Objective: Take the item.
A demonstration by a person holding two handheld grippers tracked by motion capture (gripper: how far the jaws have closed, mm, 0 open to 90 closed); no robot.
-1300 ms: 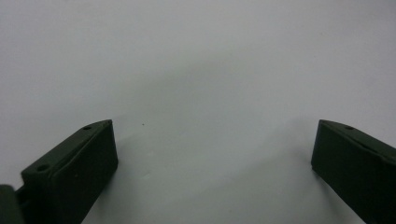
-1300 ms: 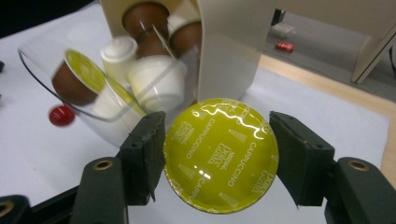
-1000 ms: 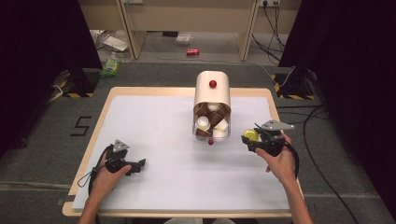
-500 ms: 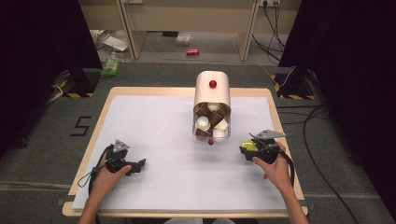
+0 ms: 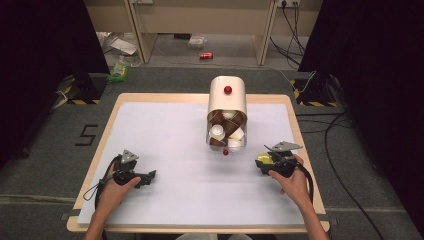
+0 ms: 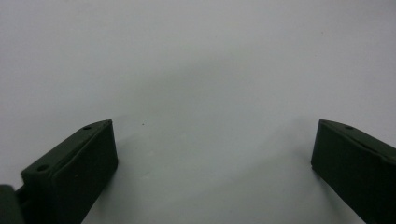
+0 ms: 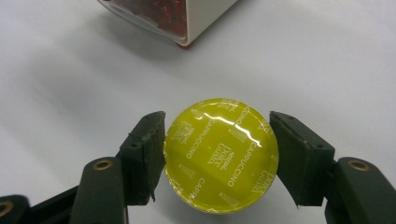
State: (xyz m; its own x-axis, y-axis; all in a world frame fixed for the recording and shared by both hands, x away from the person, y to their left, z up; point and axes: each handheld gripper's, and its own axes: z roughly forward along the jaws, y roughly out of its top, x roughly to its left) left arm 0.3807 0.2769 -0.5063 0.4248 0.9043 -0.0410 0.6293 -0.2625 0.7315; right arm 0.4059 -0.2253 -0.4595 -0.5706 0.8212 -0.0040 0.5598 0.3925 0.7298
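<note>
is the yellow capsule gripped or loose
Gripped: the right gripper has both pads pressed on the sides of the yellow capsule.

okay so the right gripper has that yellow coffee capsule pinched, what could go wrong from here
1. The right gripper holds the yellow capsule only by its round rim, so it might twist or slip out if the grip eases.
2. Its foil lid faces the camera; harder squeezing could dent the capsule.
3. The capsule dispenser lies close by with its drawer open, so a wide swing might knock it and spill capsules onto the white table.

Capsule underside hidden below its lid; dispenser cut off at top edge.
</note>
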